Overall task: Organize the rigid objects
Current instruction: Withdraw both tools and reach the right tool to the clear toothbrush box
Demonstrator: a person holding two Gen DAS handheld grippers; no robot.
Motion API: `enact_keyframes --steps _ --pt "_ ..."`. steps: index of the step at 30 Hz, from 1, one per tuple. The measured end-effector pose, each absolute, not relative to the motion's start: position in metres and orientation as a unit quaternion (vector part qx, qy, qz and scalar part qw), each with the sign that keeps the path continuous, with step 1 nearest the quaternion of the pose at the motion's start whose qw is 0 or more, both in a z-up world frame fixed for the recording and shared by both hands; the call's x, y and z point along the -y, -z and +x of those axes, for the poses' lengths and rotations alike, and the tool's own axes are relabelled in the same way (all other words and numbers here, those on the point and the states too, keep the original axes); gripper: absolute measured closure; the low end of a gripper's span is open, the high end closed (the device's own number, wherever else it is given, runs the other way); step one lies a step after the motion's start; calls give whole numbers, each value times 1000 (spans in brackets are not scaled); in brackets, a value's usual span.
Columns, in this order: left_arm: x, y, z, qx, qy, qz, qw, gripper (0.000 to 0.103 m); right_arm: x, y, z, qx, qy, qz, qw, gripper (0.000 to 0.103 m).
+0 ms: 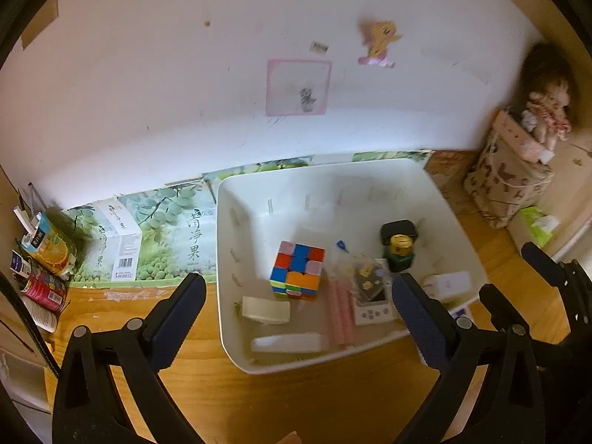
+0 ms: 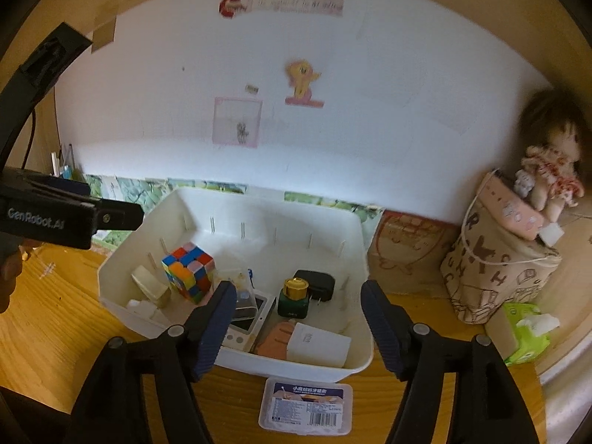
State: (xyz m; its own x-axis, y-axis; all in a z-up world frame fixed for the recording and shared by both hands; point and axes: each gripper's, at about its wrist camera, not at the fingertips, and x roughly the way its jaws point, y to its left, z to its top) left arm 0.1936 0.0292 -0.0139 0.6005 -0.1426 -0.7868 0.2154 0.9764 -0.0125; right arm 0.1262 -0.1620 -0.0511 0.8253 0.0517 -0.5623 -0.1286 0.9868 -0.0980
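Note:
A white plastic bin (image 1: 236,222) (image 2: 122,255) stands on the wooden desk against the wall. It holds a colourful puzzle cube (image 1: 298,270) (image 2: 189,272), a green bottle with a gold cap (image 1: 399,253) (image 2: 295,296), a black charger (image 2: 316,283), a white charger block (image 2: 320,344), a small white handheld device (image 1: 372,307) and white blocks (image 1: 265,310). My left gripper (image 1: 299,292) is open and empty above the bin's near side. My right gripper (image 2: 298,299) is open and empty over the bin. A flat white labelled box (image 2: 306,405) lies on the desk before the bin.
Green printed cartons (image 1: 159,233) line the wall. Juice cartons and a can (image 1: 44,259) sit at the far left. A patterned fabric bag (image 2: 495,270) with a doll (image 2: 551,177) on top stands at the right, with a green tissue pack (image 2: 525,333) beside it.

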Motion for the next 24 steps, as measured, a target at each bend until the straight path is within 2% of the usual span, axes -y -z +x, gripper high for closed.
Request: enact_keyframes --steps 5,12,24 --pt "-31 1 170 -426 109 33 898 2 168 35 105 -270 -32 -65 960 23" --pt "-35 -2 136 -422 119 12 899 2 178 25 80 -272 -28 -40 961 22" --pt "-36 26 88 -466 118 -27 877 2 173 50 49 -325 -62 -39 943 22"
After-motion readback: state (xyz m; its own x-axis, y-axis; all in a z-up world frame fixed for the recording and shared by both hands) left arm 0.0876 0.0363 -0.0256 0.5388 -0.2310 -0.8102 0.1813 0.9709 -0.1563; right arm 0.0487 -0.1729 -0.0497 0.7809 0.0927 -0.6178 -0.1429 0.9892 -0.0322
